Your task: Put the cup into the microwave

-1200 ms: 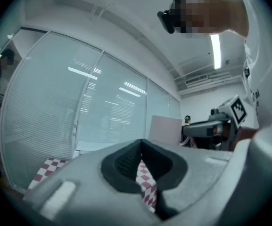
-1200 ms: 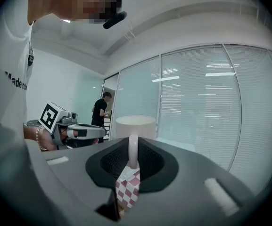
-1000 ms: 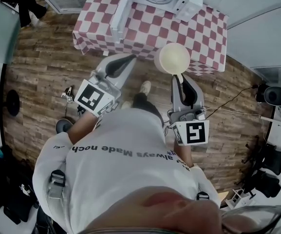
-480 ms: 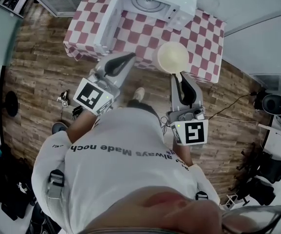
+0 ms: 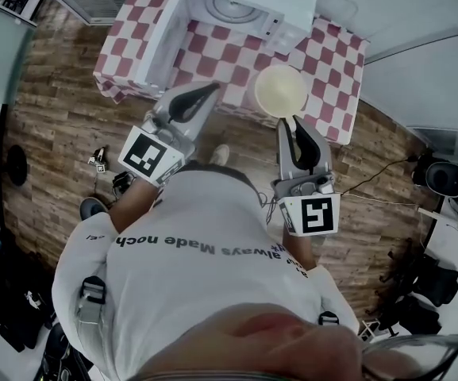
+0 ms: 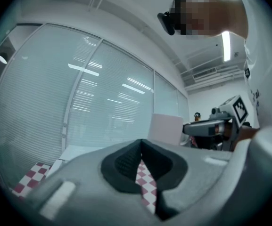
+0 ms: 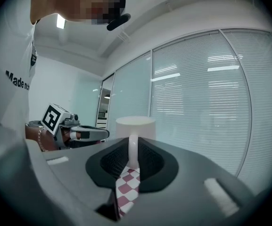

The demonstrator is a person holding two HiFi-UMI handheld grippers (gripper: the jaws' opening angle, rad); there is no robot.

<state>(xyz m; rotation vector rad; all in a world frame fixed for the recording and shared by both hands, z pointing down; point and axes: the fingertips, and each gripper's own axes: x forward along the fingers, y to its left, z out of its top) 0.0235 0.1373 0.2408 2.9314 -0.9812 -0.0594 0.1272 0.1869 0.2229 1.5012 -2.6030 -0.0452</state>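
1. Shirt (image 5: 205,276) of the person fills the lower frame of the head view. Both grippers reach up-frame from it toward the table (image 5: 336,62).
2. Left gripper (image 5: 206,91), left of centre. Its jaws are pressed together with nothing between them, and its own view shows only checked cloth through the slit below the pads.
3. Right gripper (image 5: 294,122), right of centre. Its jaws are clenched on the thin handle (image 7: 132,149) of the cup (image 5: 281,91), which sits just beyond the jaw tips.
4. The cup is pale and upright, mouth up. It is carried in the air over the near edge of the table, with the handle turned back toward the person. It touches neither cloth nor microwave.
5. Microwave (image 5: 248,2), top centre of the frame, stands on the table. Its door (image 5: 159,46) is swung open toward the frame's left, and the round turntable (image 5: 232,8) shows inside the cavity.
6. Governing relation: the cavity lies up-frame and somewhat left of the cup, well apart from it. The coming move is therefore judged to be a forward carry with a leftward drift, handle trailing and cup kept upright. Only the right gripper bears the load. The left gripper is nearer the door and lies just left of that path, not across it.
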